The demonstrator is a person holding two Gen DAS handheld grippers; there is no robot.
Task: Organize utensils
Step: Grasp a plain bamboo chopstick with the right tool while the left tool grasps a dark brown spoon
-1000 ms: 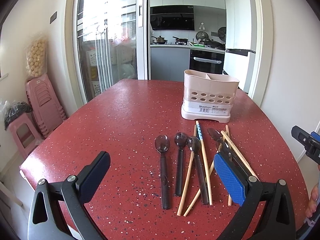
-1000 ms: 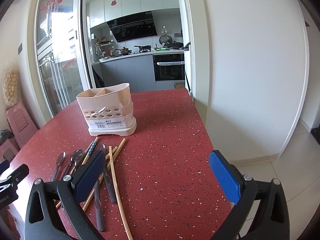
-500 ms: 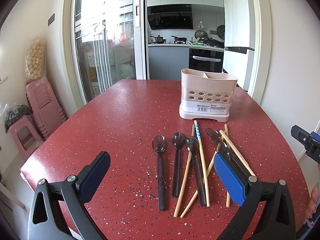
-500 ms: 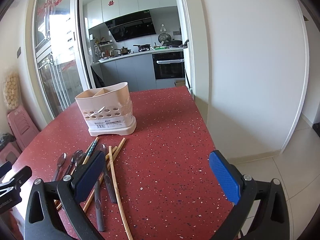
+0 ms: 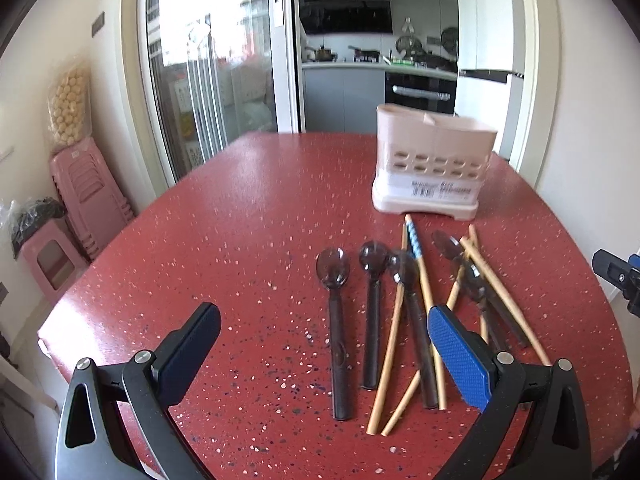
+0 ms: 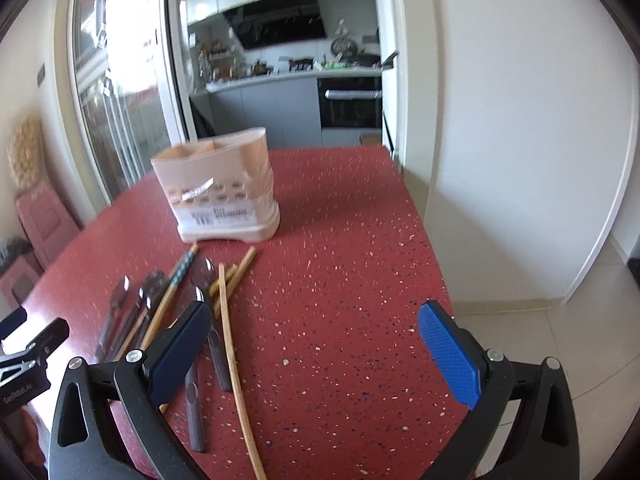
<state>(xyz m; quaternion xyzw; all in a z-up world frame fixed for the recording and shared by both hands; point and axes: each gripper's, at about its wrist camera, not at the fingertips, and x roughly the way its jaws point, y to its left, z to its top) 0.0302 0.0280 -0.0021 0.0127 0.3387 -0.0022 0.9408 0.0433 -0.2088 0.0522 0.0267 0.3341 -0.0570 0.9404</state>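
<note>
Several dark plastic spoons [image 5: 338,320] and wooden chopsticks [image 5: 390,356] lie loose on the red speckled table [image 5: 240,240]. One chopstick has a blue patterned end [image 5: 414,242]. A beige two-compartment utensil holder [image 5: 432,164] stands upright behind them; it also shows in the right wrist view [image 6: 224,188]. My left gripper [image 5: 324,354] is open and empty, hovering over the near ends of the spoons. My right gripper [image 6: 316,350] is open and empty, above the table just right of the chopsticks [image 6: 236,356] and spoons [image 6: 120,300].
The table's right edge [image 6: 432,264] drops to a tiled floor by a white wall. Pink stools [image 5: 80,200] stand left of the table. A glass sliding door and a kitchen lie behind.
Both grippers have shifted slightly closer to the utensils and the views are a little blurred. The right view has tilted and moved forward. Nothing on the table has moved.
</note>
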